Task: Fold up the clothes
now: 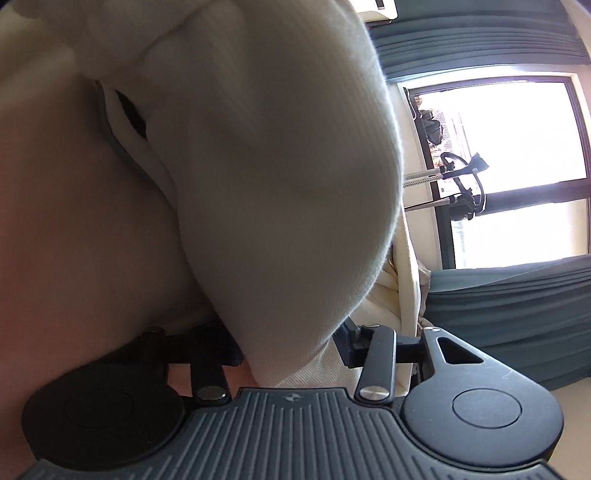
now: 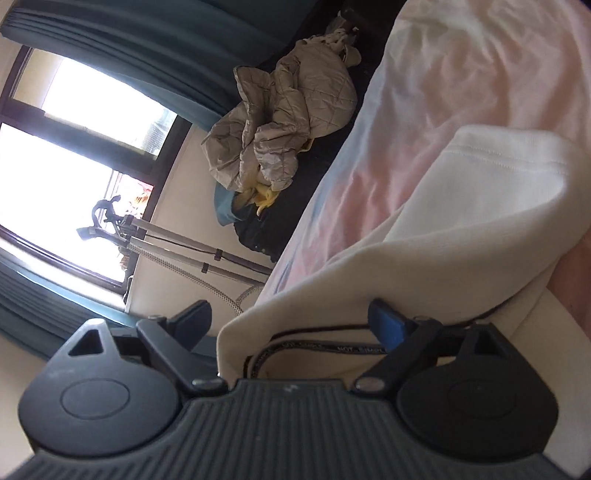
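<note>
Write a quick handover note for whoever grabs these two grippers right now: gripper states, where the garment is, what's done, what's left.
Left gripper: fingers spread, cream garment draped between them; grip not confirmed.
Right gripper: open, the garment's edge lying across the gap, not pinched.
Garment: bunched on the pink bed sheet; no neat fold visible.
Left to do: spread it flat, fold it. The quilted jacket beyond looks unfolded.

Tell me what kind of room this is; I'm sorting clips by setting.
Probably a bedroom at home: a pink bedsheet, teal curtains beside a bright window, and a quilted beige jacket lying in a heap.
</note>
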`<state>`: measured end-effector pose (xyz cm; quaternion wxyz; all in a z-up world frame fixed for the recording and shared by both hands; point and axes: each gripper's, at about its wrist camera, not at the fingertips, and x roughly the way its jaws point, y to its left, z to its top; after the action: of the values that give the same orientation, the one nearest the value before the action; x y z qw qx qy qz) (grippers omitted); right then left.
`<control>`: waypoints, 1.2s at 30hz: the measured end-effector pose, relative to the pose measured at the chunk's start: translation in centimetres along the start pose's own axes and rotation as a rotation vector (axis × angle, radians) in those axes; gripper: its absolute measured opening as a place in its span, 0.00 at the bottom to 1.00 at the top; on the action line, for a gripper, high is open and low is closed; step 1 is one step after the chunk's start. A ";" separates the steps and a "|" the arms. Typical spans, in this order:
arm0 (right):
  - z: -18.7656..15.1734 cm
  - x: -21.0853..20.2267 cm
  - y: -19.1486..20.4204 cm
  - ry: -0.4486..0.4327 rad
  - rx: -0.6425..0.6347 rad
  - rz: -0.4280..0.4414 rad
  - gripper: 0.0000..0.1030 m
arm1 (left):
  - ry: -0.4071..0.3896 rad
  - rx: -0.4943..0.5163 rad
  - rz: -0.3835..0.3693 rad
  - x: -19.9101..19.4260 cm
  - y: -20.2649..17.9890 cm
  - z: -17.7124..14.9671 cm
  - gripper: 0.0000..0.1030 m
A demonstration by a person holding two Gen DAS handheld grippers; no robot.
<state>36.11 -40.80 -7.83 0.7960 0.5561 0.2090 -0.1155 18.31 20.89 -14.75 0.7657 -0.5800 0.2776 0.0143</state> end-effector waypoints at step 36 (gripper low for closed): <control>-4.8 -27.3 -6.7 -0.073 -0.082 -0.014 0.03 | -0.185 0.075 -0.177 -12.2 -1.4 1.6 0.15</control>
<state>8.18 -40.01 -2.24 0.8246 0.5168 0.1881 -0.1324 9.13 25.55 -7.90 0.8074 -0.5694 0.1541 -0.0103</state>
